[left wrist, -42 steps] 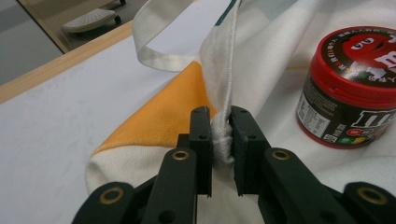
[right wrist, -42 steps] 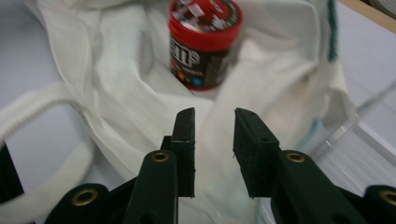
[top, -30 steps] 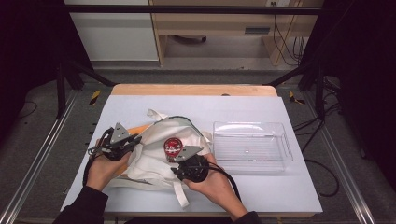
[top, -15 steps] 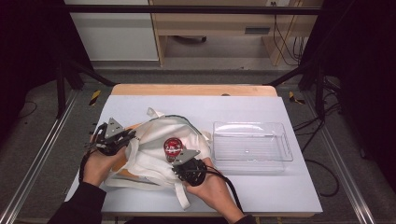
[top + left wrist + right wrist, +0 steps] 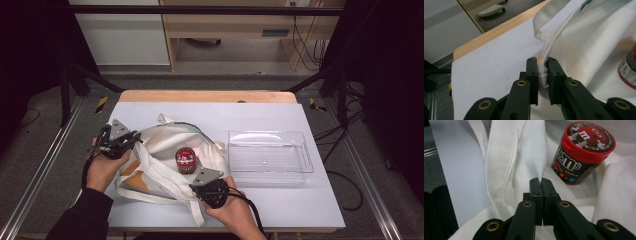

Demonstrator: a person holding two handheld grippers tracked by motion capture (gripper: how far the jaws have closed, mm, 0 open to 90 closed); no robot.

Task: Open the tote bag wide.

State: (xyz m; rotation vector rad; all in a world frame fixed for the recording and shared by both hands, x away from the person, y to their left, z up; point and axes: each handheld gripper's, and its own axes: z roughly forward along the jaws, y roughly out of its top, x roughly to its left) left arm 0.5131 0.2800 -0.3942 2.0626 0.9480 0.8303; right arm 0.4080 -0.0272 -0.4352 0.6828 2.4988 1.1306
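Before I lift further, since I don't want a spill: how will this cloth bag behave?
The cloth bag looks floppy: it folds and sags between the left gripper and right gripper. The candy tub standing on it could tip or roll as the fabric shifts.

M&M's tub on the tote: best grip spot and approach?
Grip the M&M's tub across its dark body just under the red lid, coming from above. It stands upright on the white tote bag, and the wider lid makes a lip against slipping. Both grippers are shut on bag fabric, so the right gripper, the nearer one, would likely have to release first.
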